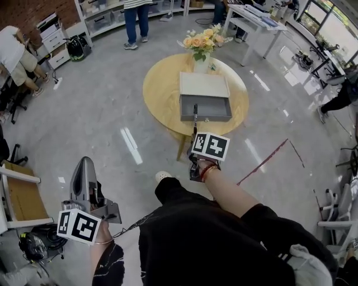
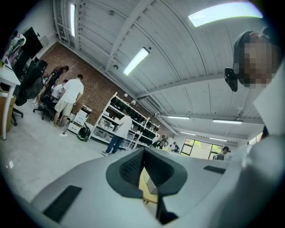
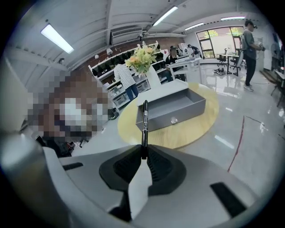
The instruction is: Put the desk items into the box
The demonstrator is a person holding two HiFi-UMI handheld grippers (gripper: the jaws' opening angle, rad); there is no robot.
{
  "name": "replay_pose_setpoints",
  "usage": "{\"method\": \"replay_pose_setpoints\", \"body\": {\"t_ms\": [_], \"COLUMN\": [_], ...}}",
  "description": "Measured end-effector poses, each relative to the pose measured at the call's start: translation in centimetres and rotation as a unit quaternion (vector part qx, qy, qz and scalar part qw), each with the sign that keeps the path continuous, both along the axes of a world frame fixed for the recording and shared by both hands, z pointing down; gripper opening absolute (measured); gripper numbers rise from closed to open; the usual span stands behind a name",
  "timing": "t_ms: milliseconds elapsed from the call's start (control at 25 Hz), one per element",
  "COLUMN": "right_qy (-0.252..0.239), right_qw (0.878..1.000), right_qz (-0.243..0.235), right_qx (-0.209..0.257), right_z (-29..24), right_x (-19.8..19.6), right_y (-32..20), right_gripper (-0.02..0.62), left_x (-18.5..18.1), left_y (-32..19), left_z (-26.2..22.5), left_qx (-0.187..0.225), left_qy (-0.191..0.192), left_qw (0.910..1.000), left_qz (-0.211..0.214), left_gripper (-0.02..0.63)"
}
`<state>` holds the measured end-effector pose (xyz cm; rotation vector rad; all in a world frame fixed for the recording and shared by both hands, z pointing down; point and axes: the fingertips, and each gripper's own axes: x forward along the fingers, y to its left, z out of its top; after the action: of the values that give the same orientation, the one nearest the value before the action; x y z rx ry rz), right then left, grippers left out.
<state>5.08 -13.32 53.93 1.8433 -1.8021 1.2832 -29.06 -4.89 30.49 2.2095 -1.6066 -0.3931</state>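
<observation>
A round wooden table stands ahead on the shiny floor. On it lies an open grey box with a small knob on its front wall, and a flat white panel rests behind it. My right gripper is shut on a black pen that points at the box from short of the table's near edge. The right gripper view shows the pen sticking out of the gripper toward the box. My left gripper hangs low at the left, far from the table, shut and empty.
A vase of flowers stands at the table's far edge. A red line crosses the floor on the right. A wooden cabinet sits by my left side. People, shelves and a white desk line the back.
</observation>
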Motion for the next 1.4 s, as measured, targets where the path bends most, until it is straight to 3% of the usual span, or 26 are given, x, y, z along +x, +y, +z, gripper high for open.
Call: {"method": "replay_pose_setpoints", "body": {"t_ms": [440,640,800,1200,1400], "right_qy": [-0.016,-0.029,-0.027,-0.028,0.002], "right_qw": [1.000,0.999,1.000,0.991,0.964], "right_qz": [0.024,0.017,-0.003,-0.124,-0.259], "right_qx": [0.002,0.009,-0.006,-0.052,-0.056], "right_z": [-0.9,-0.9,-0.1,0.8,0.3], "right_x": [5.8,7.1,8.3,12.9,13.0], "right_y": [2.5,1.6,0.7,-4.2,-6.0], "right_gripper": [0.046,0.046,0.046,0.046,0.046], "left_x": [1.2,2.9,4.5,13.0,13.2], "left_y": [1.3,0.2,-1.9,-7.4,-7.3], "left_z": [2.2,2.3,2.8,2.8,2.6], "left_qx": [-0.030,-0.032,-0.040,-0.048,-0.044], "left_qy": [0.041,0.025,0.037,0.048,0.037], "left_qw": [0.9987,0.9991,0.9984,0.9975,0.9980], "left_qz": [0.012,0.014,0.011,0.018,-0.027], "left_gripper": [0.011,0.011,0.011,0.011,0.011]}}
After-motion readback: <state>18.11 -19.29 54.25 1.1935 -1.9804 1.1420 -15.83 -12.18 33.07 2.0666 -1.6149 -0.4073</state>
